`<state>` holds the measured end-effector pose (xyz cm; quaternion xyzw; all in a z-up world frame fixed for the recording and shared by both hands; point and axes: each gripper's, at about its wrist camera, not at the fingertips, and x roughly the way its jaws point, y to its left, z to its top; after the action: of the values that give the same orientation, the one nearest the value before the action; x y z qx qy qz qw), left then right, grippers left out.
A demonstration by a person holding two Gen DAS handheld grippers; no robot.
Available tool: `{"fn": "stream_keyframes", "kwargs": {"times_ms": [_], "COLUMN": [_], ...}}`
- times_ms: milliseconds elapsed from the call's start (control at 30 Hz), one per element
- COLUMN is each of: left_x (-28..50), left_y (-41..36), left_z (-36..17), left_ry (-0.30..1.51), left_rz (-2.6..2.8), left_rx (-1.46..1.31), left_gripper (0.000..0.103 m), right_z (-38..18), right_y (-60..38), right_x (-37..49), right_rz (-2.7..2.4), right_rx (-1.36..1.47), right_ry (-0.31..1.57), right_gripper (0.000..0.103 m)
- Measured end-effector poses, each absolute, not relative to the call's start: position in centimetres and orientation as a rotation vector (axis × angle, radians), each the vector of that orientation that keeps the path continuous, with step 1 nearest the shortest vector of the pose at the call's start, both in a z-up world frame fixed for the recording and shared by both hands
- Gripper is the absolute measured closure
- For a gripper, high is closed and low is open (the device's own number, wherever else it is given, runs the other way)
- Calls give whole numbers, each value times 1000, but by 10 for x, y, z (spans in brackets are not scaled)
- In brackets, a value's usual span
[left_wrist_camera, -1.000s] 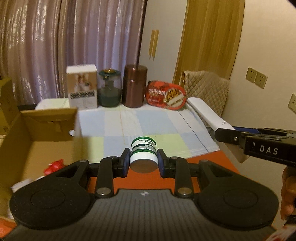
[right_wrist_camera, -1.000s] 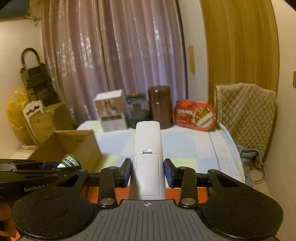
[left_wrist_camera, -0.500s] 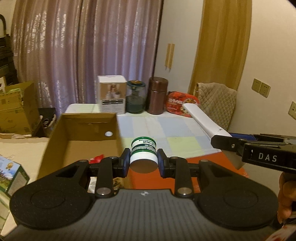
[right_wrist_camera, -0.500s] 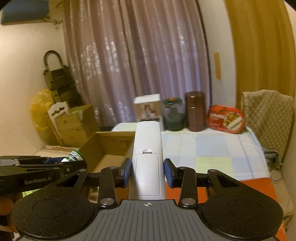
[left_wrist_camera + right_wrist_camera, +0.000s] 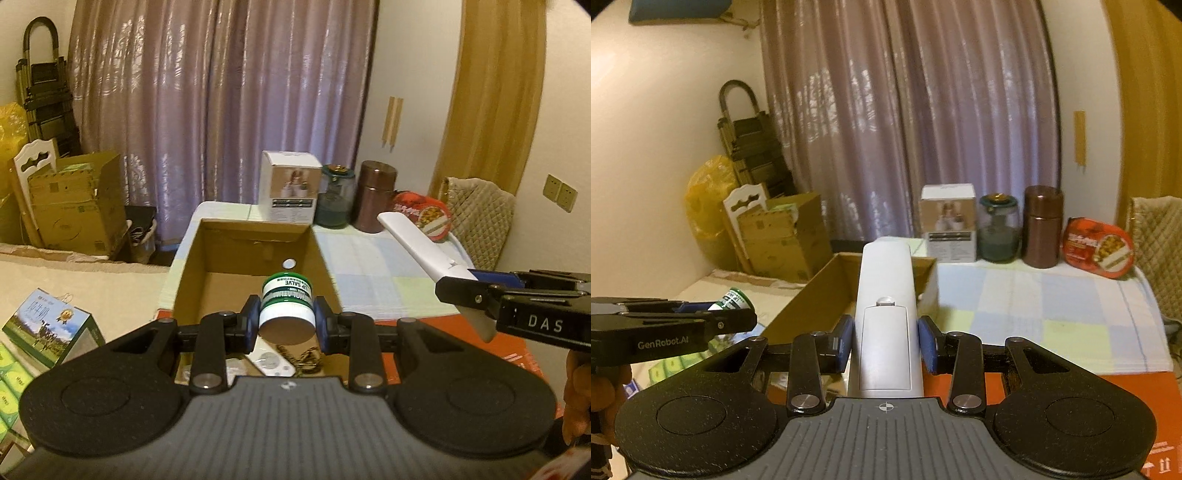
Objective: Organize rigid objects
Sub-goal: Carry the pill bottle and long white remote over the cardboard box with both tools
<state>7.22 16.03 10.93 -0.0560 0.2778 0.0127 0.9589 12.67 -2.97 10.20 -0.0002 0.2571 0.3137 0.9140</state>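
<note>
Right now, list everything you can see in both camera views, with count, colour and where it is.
lip salve jar: one, green and white, held over the open box
long remote: one, white, held lengthwise, battery cover up
open cardboard box: one, brown, on the table
small remote: one, white, inside the open box
picture box: one, white, back of the table
glass jar: one, dark green, right of the picture box
canister: one, copper brown, right of the glass jar
food tray: one, red, rightmost in the back row
checked cloth: one, pale blue and yellow, on the table
curtain: mauve, behind the table
left gripper: black, shut on the jar
right gripper: black, shut on the long remote
</note>
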Motion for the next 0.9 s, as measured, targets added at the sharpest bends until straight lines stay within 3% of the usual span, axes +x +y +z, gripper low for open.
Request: {"fn": "stream_keyframes", "kwargs": {"times_ms": [900], "left_x": [130], "left_y": [193], "left_z": [48], "left_ry": [663], "left_rz": [31], "left_rx": [-110], "left_gripper": [77], "right_z": [29], "right_y": [29], "right_x": [184], "right_rz": [690], "right_rx": [40], "right_ry": [606], "right_gripper": [68]}}
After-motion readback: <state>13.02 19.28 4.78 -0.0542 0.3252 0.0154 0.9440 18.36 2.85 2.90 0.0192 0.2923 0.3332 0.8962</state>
